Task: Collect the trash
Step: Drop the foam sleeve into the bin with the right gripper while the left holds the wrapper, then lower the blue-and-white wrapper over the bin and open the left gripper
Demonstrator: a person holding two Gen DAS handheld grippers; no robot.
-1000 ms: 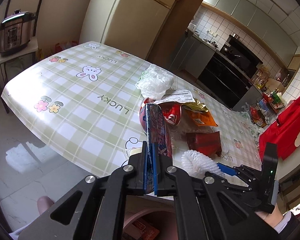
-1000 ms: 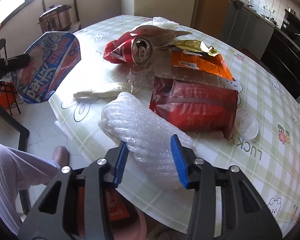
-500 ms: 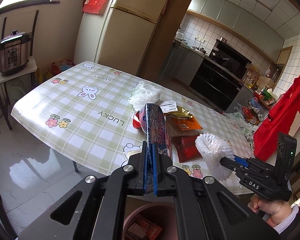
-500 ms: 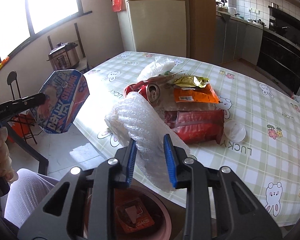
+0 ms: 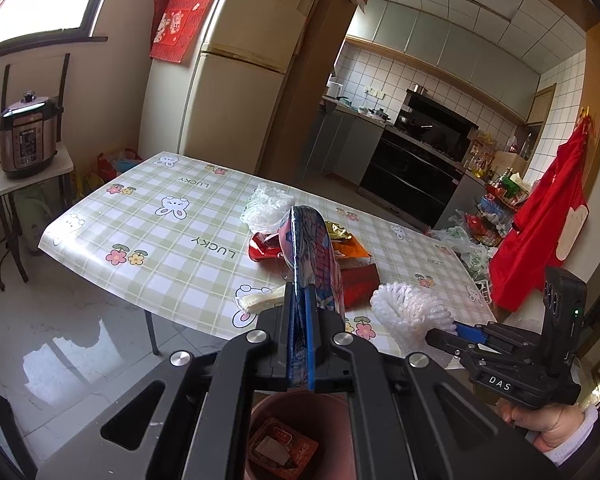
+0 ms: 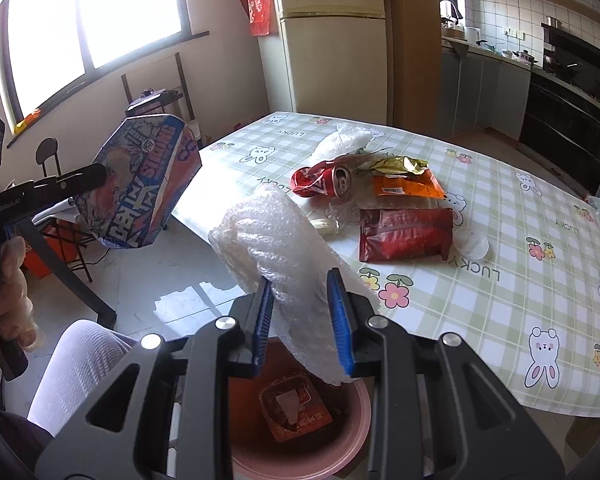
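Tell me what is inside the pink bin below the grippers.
The pink bin holds a red-orange wrapper. The bubble wrap and gripper fingers cover the rest.

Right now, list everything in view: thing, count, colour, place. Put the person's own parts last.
Snack bag: 1, blue and orange, in the left gripper, off the table.
Bubble wrap: 1, clear white, in the right gripper, above the bin.
Bin: 1, pink, on the floor below both grippers, red wrapper inside.
Table: 1, green check cloth.
Crushed can: 1, red, on the table.
Red wrapper: 1, on the table.
Orange wrapper: 1, behind the red one.
Gold wrapper: 1, behind the orange one.
Plastic bag: 1, white, far end of the pile.
Fridge: 1, cream, behind the table.
Pressure cooker: 1, silver, side stand.
Left gripper: shut.
Right gripper: shut.
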